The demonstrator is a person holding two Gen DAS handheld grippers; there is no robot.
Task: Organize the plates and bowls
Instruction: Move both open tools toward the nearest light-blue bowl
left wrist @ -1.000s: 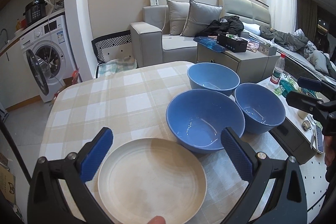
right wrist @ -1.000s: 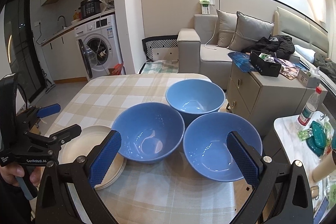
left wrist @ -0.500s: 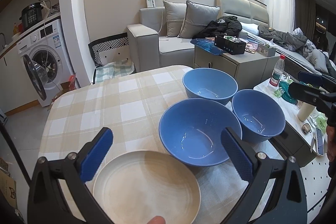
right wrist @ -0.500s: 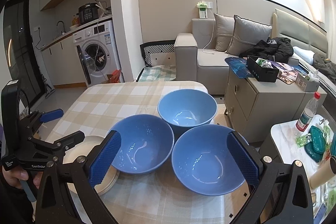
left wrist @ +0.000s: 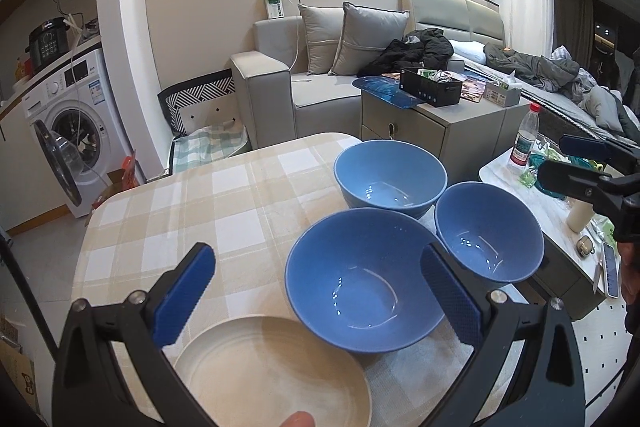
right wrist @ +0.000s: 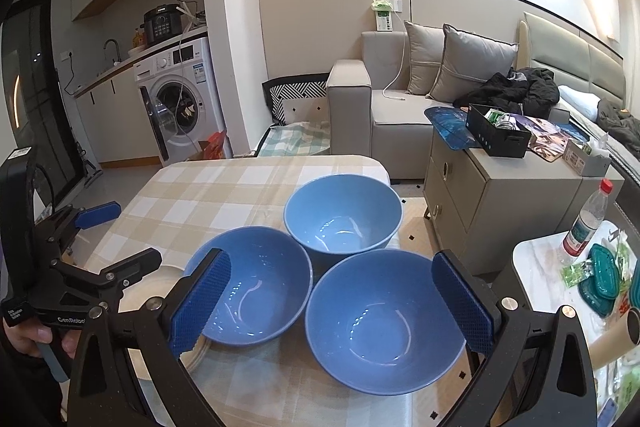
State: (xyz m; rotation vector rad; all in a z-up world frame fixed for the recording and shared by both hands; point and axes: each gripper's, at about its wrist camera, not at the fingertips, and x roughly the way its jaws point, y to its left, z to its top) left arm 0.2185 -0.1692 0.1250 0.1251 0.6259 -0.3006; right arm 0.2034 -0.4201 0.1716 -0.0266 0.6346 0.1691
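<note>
Your left tongs [left wrist: 318, 291] are spread wide and grip nothing. Just below and between their blue pads lies the cream plate [left wrist: 272, 375], flat on the checked tablecloth [left wrist: 180, 211], with a fingertip [left wrist: 298, 419] showing at the bottom edge over its near rim. Directly ahead of the left tongs, toward the right pad, sits the nearest blue bowl [left wrist: 364, 279], its base touching or just overlapping the plate's far rim. Beyond it stands a second blue bowl [left wrist: 390, 179], and off past the right pad a third [left wrist: 488, 231]; all three are upright, empty and bunched close together.

Your right tongs [right wrist: 330, 303] are likewise wide apart and empty. Between their pads sits one blue bowl [right wrist: 384, 323], closest to you. The bowl [right wrist: 250, 285] behind the left pad sits on the plate's [right wrist: 160, 291] edge, and the last bowl [right wrist: 342, 213] stands farther ahead, centred. Your left tongs [right wrist: 116, 235] show at the left of this view, held by your hand [right wrist: 24, 335], beside the plate.
</note>
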